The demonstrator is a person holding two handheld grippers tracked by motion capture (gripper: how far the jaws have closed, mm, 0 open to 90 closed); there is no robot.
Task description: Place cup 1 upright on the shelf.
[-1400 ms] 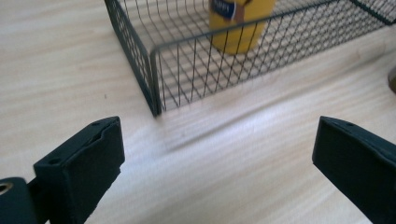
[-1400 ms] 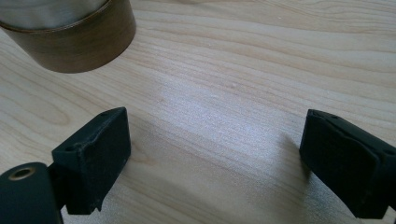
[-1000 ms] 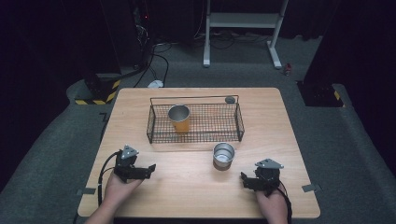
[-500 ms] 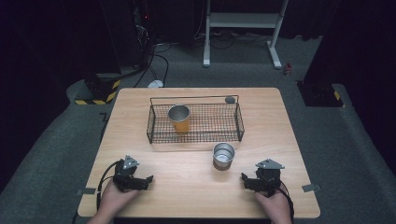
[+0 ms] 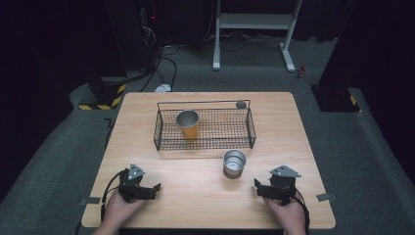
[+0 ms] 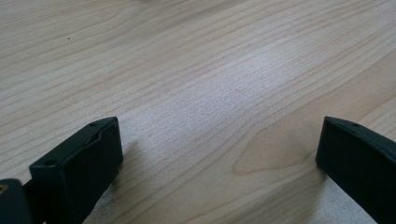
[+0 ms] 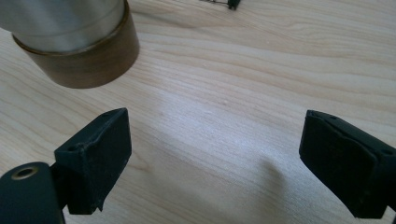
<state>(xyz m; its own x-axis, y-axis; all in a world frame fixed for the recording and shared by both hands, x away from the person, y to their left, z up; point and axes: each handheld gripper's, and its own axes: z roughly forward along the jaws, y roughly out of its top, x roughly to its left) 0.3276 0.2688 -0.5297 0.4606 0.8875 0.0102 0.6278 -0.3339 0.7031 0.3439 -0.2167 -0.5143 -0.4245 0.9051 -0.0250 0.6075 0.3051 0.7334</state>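
Steel cup (image 5: 234,163) stands on the table (image 5: 195,196), at ten o'clock from the right gripper (image 5: 258,186). Both grippers gape empty; the left gripper (image 5: 155,188) has just been spreading.

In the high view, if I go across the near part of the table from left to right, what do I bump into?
Left black two-jaw gripper → short shiny metal cup with a brown base → right black two-jaw gripper, all on the pale wooden table.
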